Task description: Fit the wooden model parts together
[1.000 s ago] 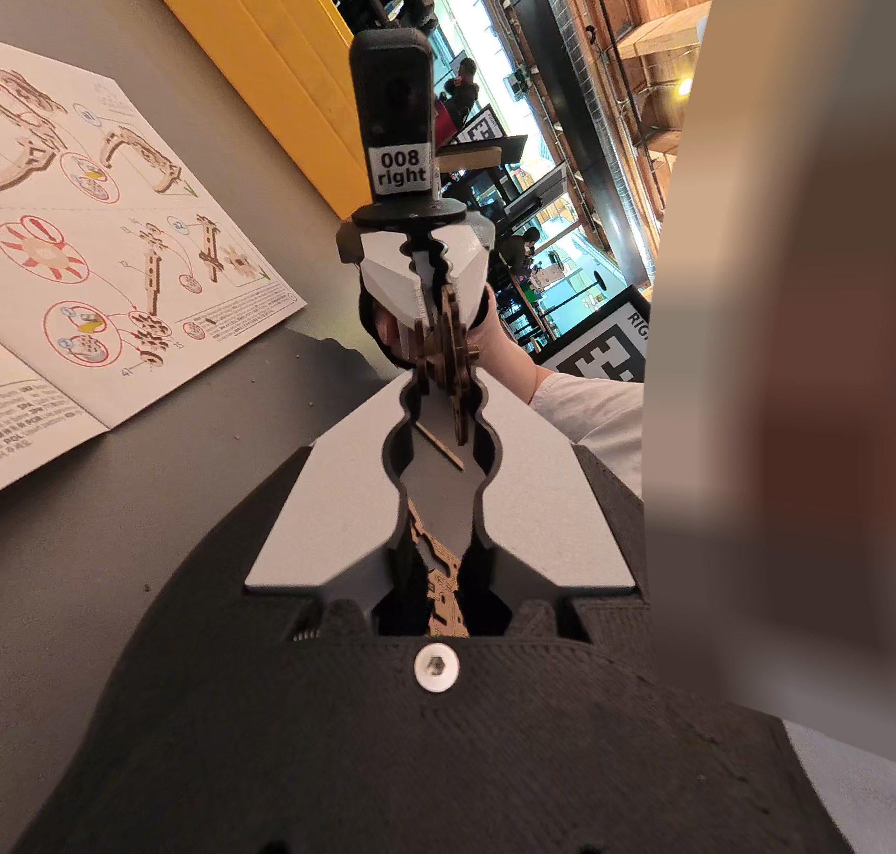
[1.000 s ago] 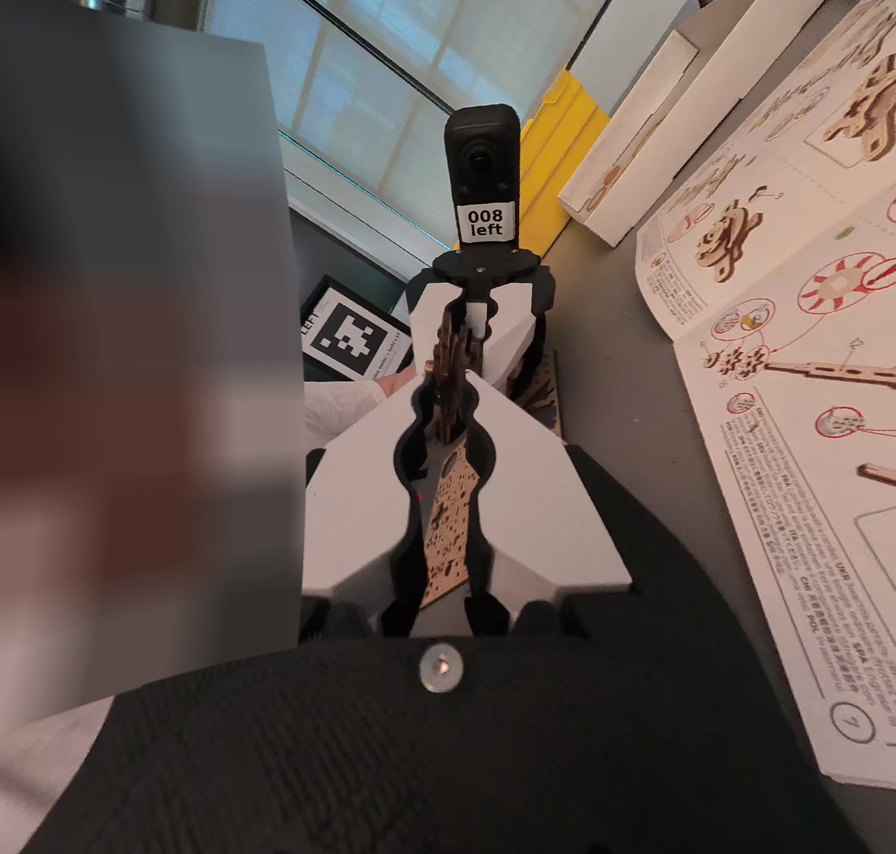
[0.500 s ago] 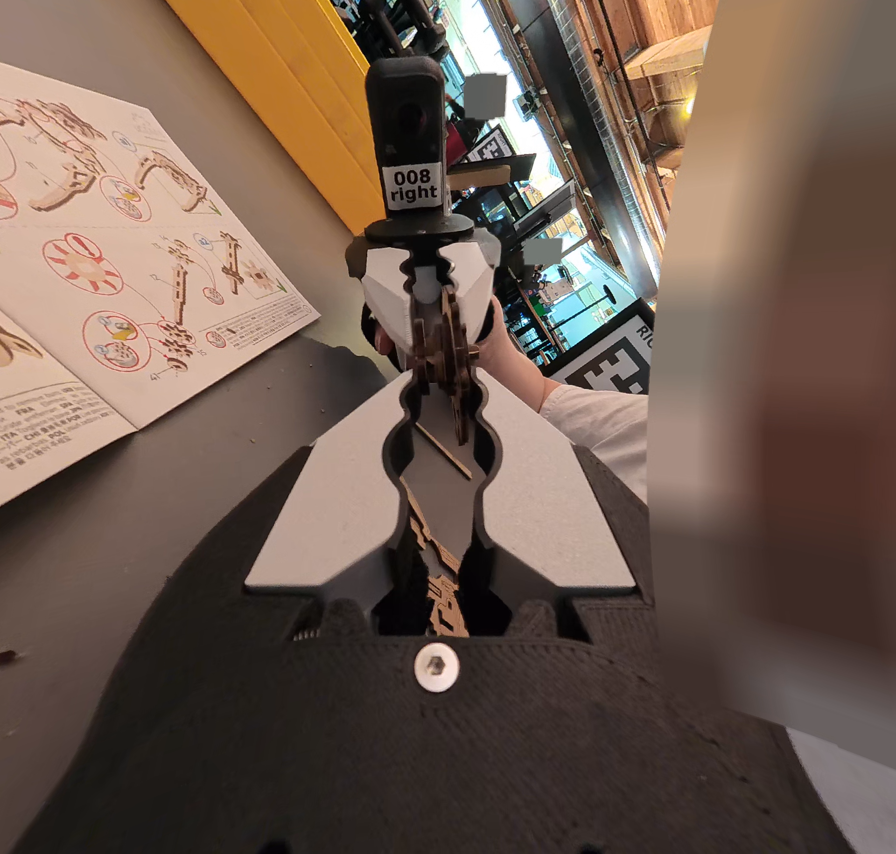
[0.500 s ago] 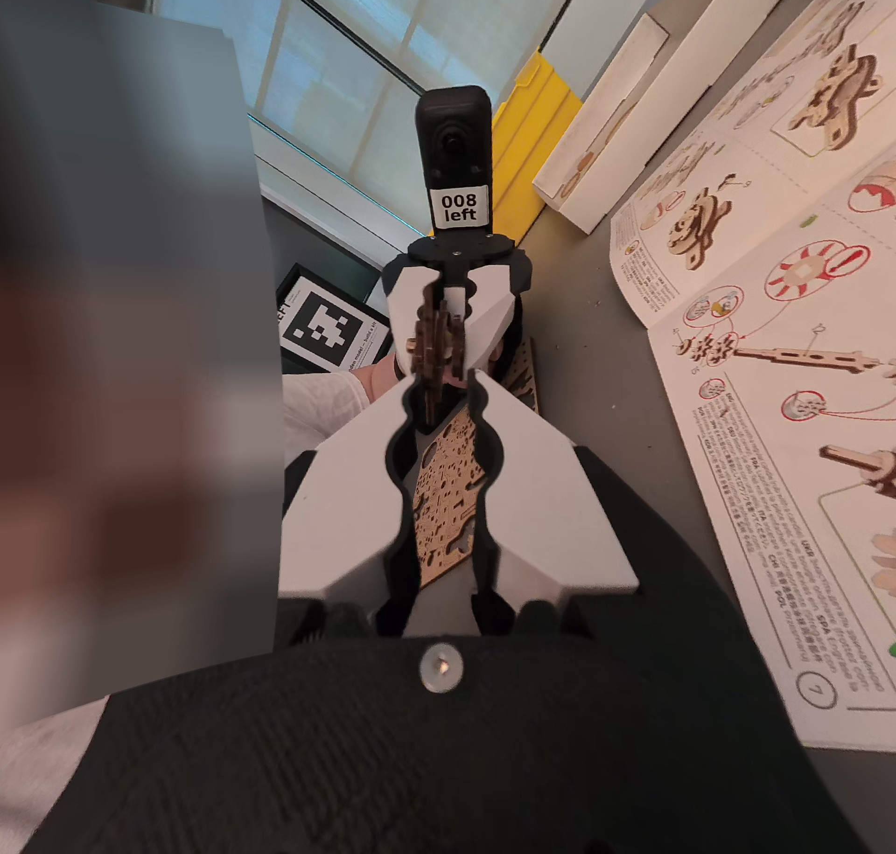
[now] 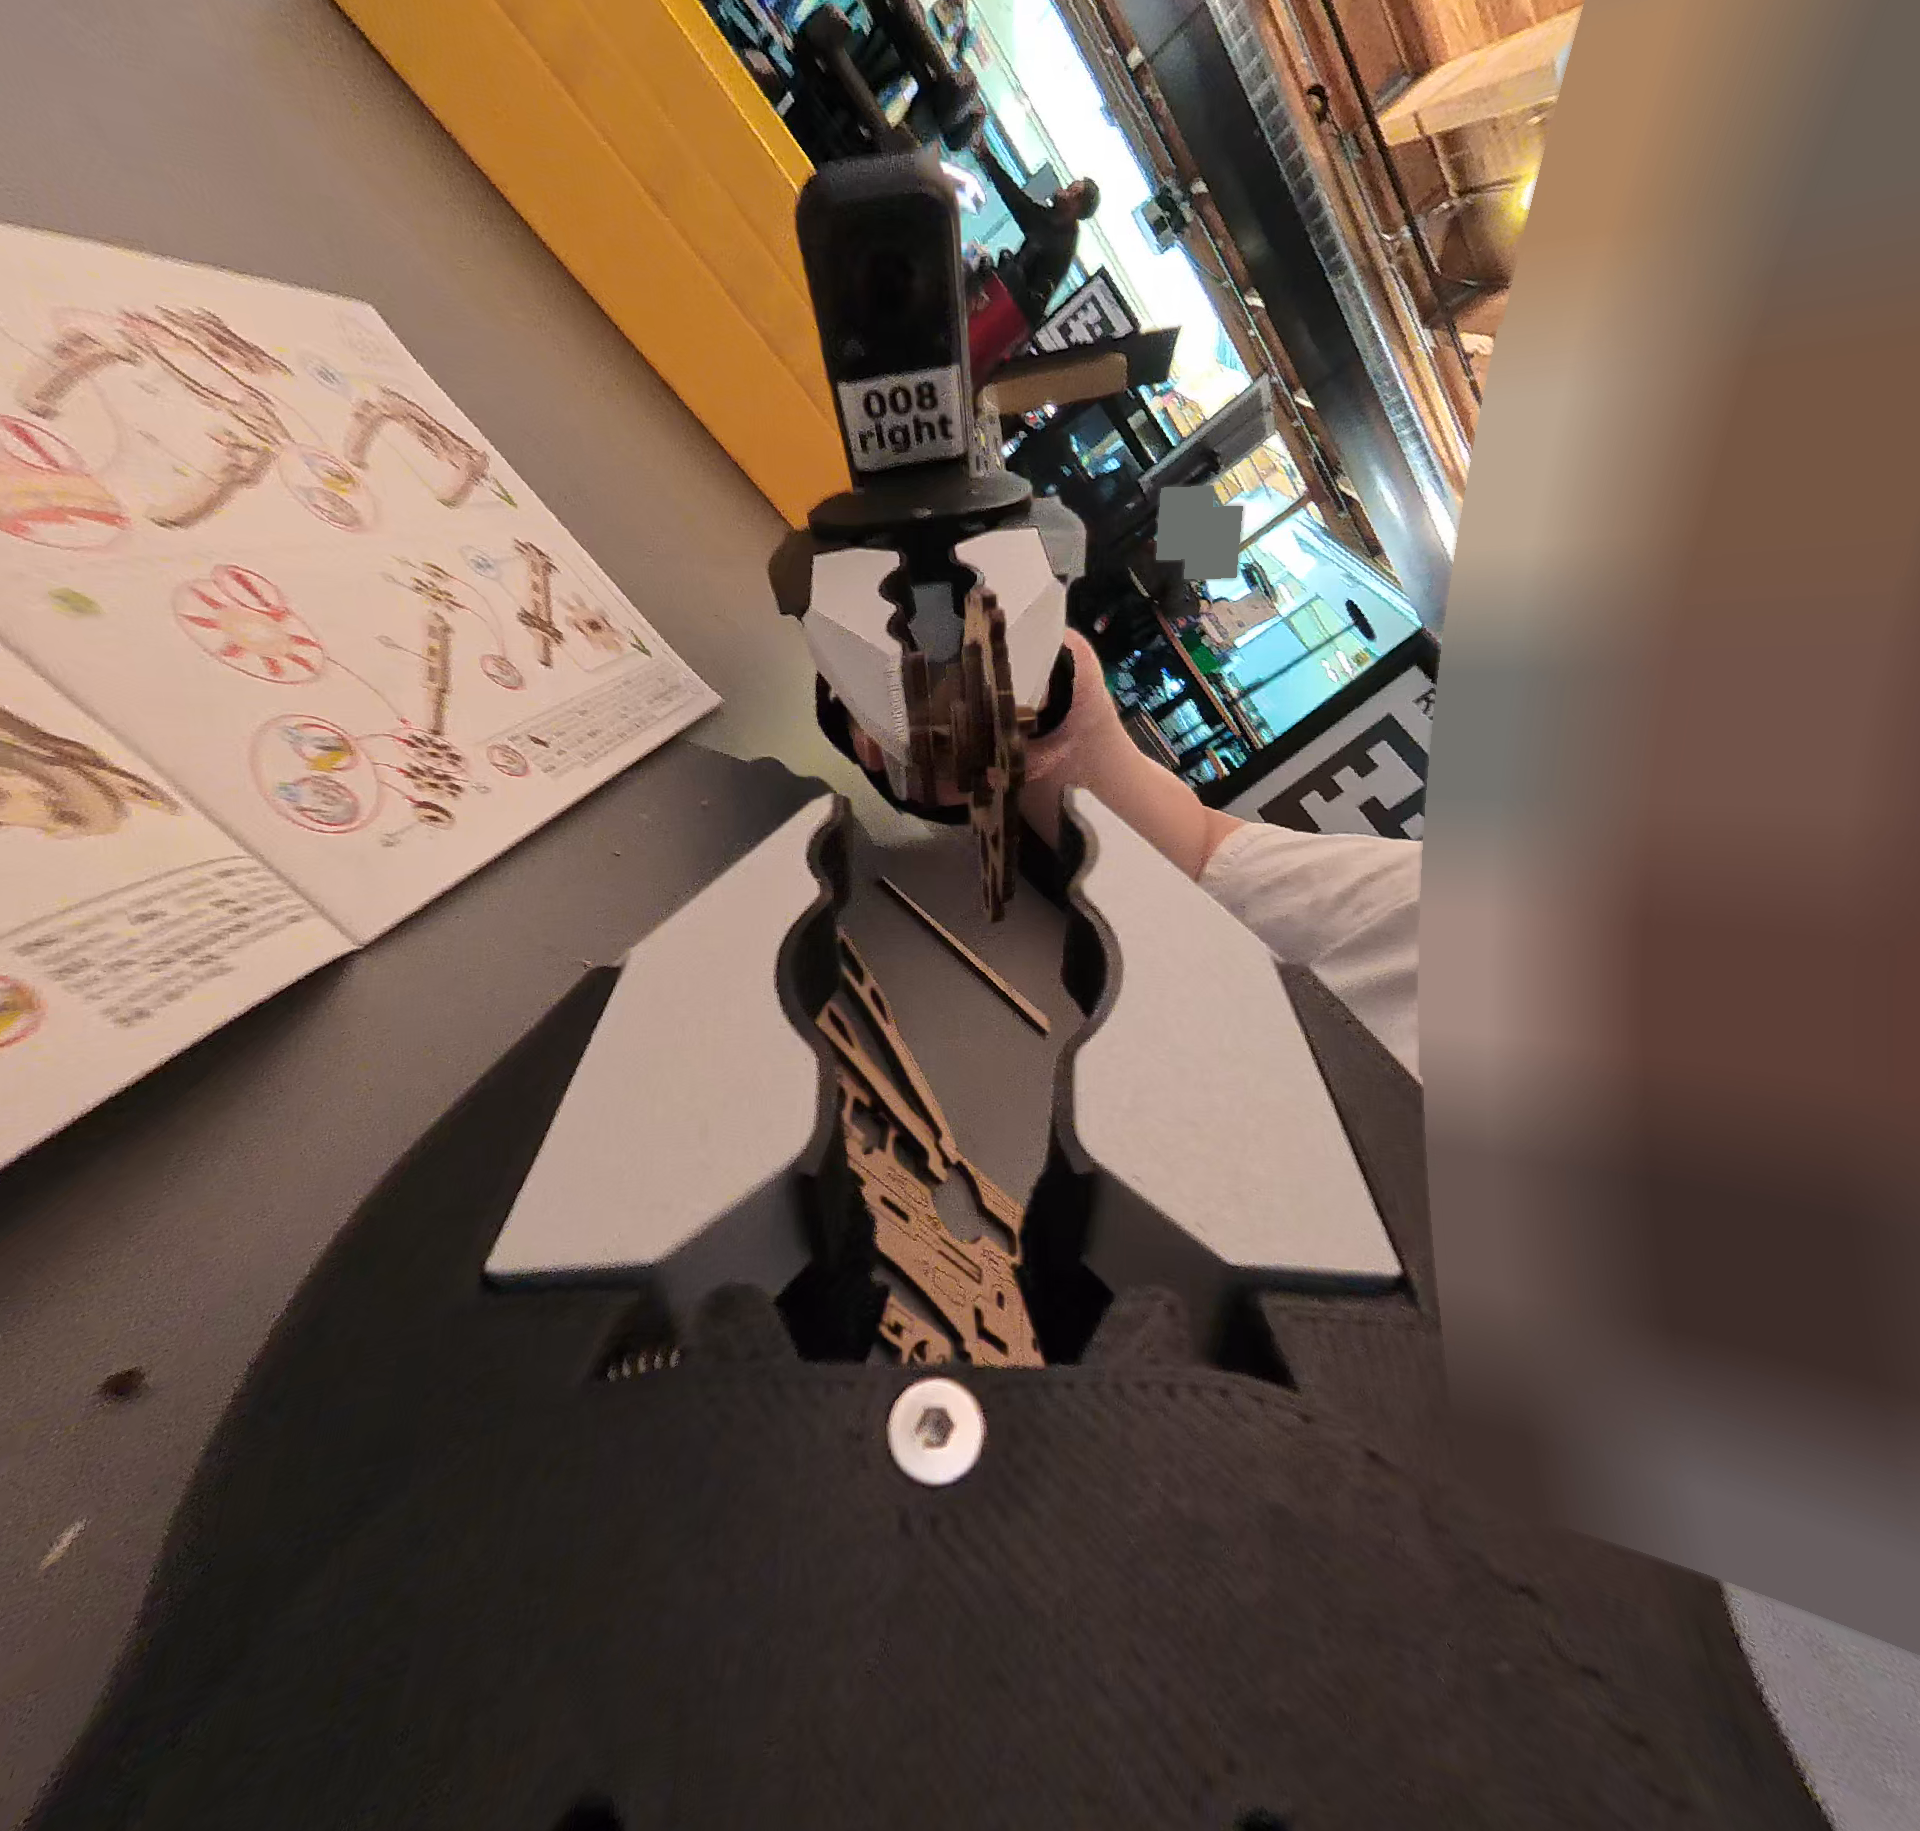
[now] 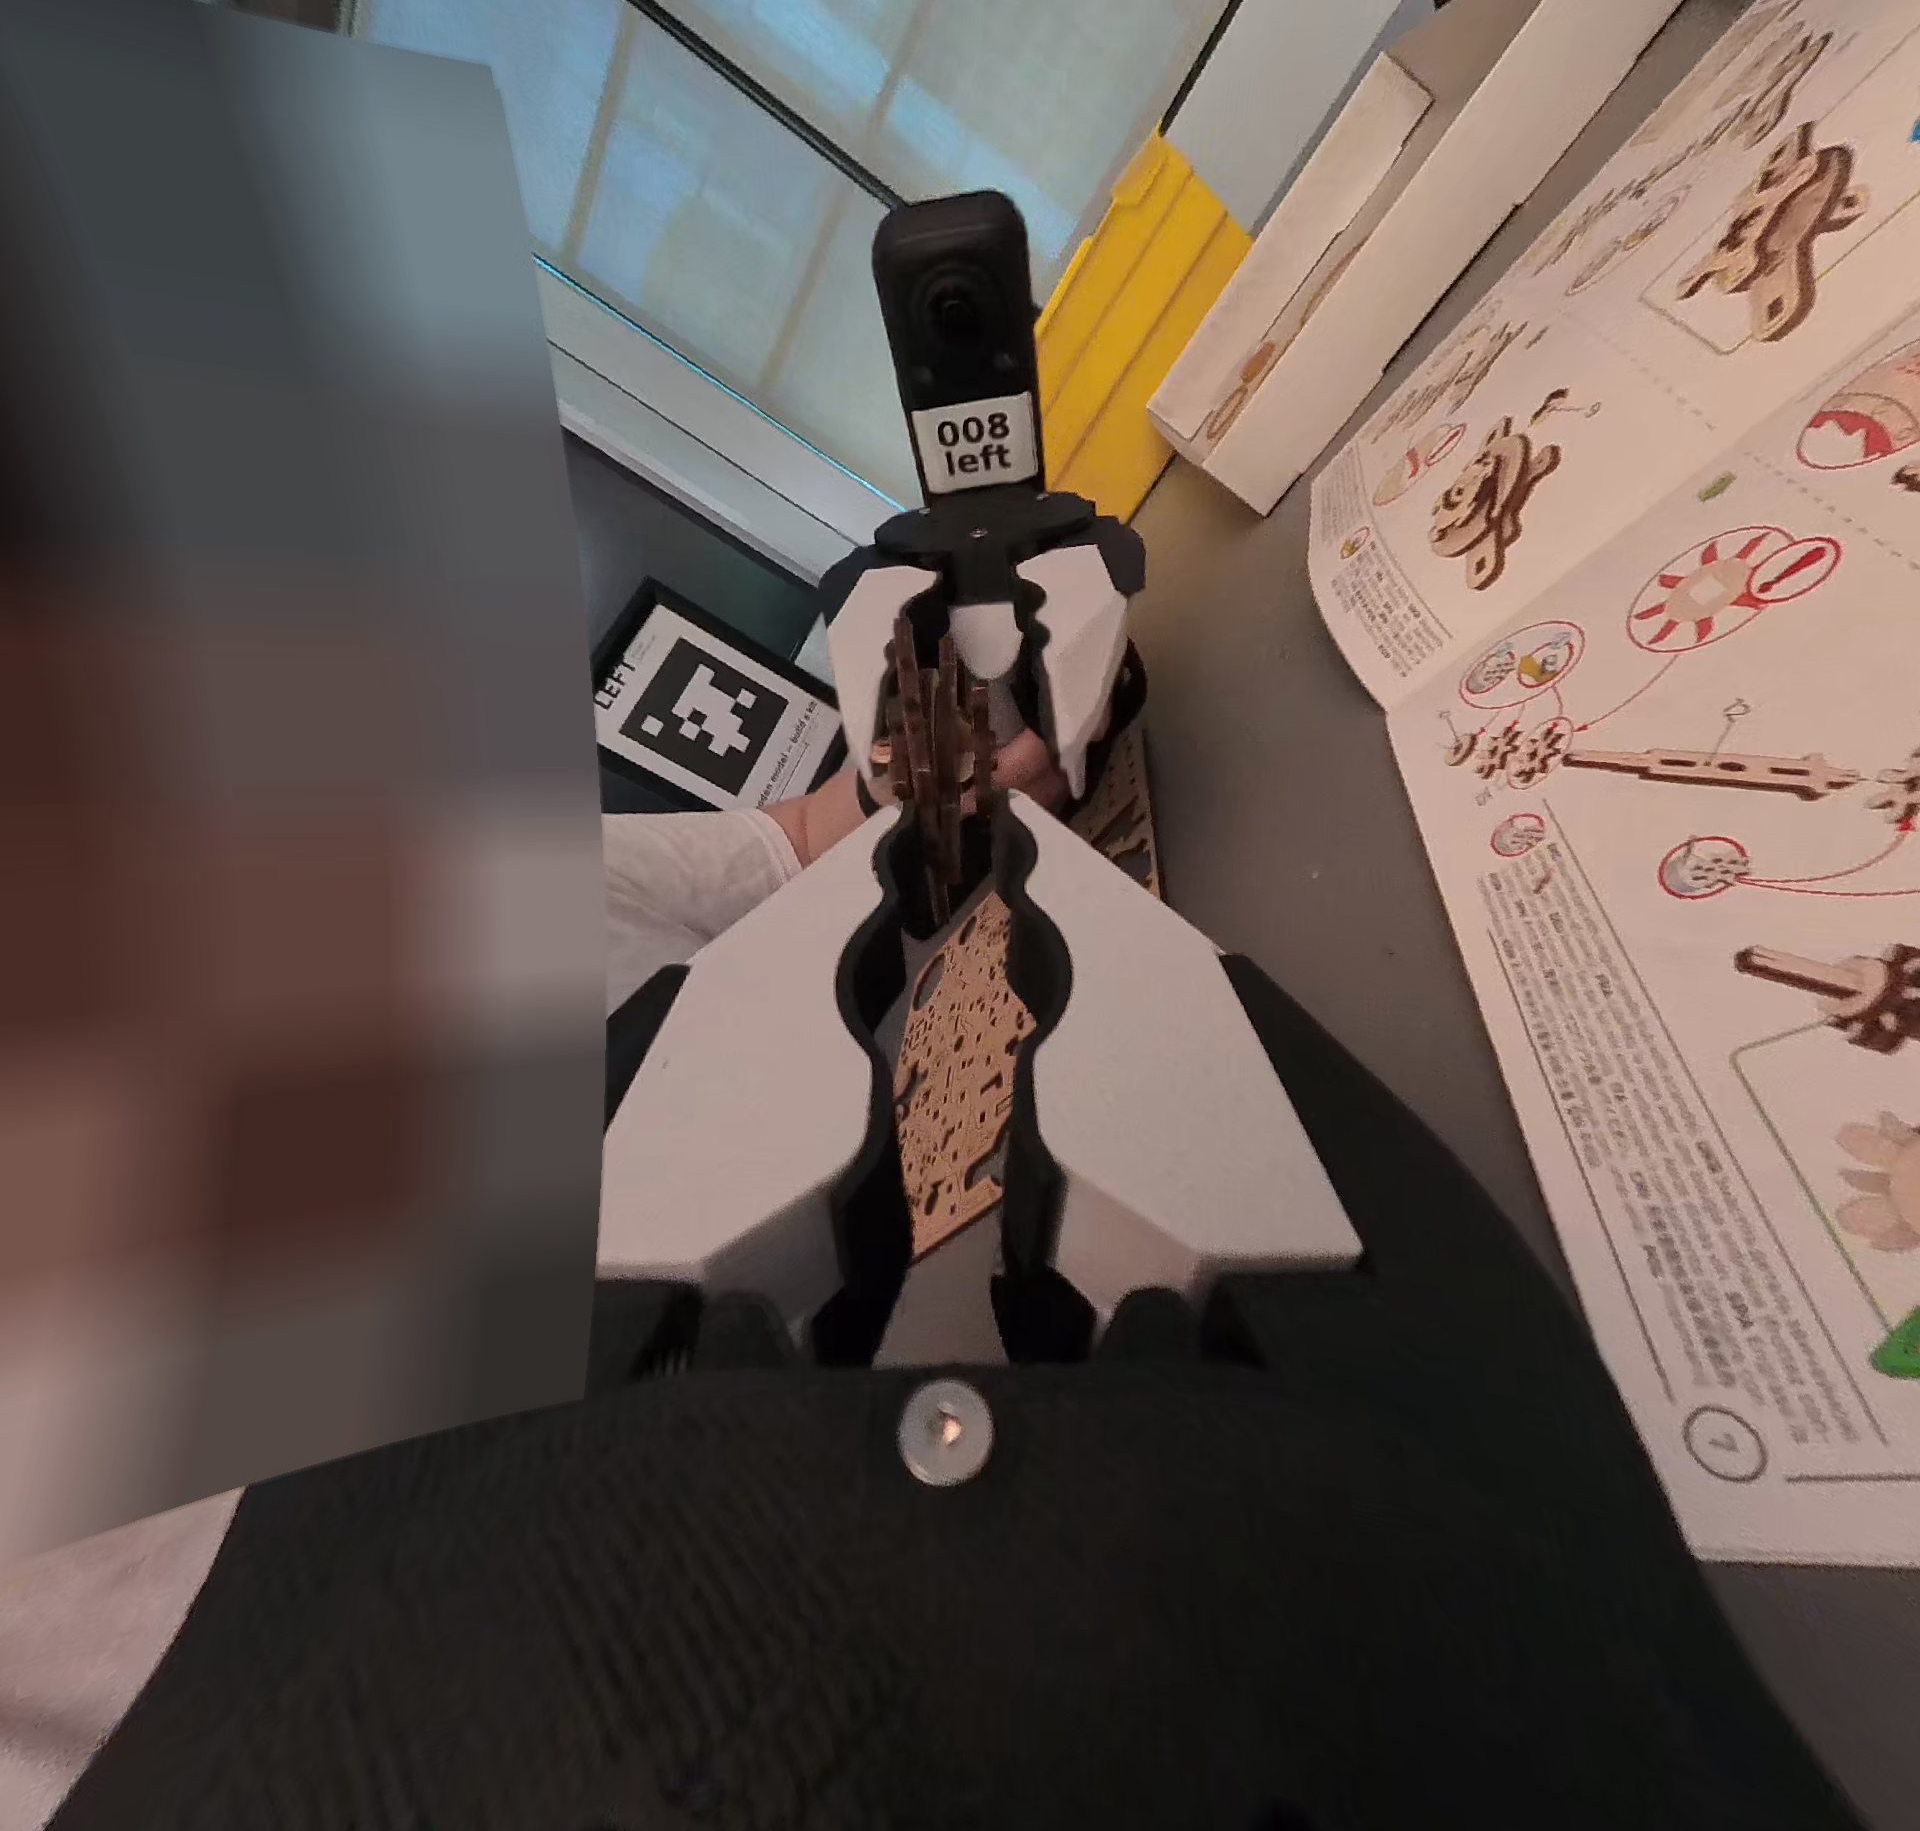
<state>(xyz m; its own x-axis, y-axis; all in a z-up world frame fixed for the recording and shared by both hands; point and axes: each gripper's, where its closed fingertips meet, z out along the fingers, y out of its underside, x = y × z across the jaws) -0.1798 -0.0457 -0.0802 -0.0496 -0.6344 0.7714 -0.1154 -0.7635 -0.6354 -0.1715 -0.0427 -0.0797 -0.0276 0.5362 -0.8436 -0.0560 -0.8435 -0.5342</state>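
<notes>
A dark wooden gear assembly (image 5: 971,742) of several toothed discs is held in the air between the two grippers, which face each other tip to tip. My right gripper (image 6: 951,825) is shut on the assembly (image 6: 935,732). It also shows in the left wrist view (image 5: 961,773). My left gripper (image 5: 954,825) has its fingers spread apart. The assembly's lower edge hangs in the gap between them. In the right wrist view the left gripper (image 6: 977,773) stands open around the assembly.
A pale laser-cut wooden sheet (image 5: 925,1189) and a thin wooden stick (image 5: 961,940) lie on the grey table (image 5: 156,119) below. An open instruction booklet (image 6: 1662,846) lies beside them. A white box (image 6: 1403,171) and a yellow box (image 6: 1132,327) stand farther back. Left and right tips are no more than a few centimetres apart.
My left gripper's fingers have spread apart and let go of the gear assembly. My right gripper stays shut on it.
</notes>
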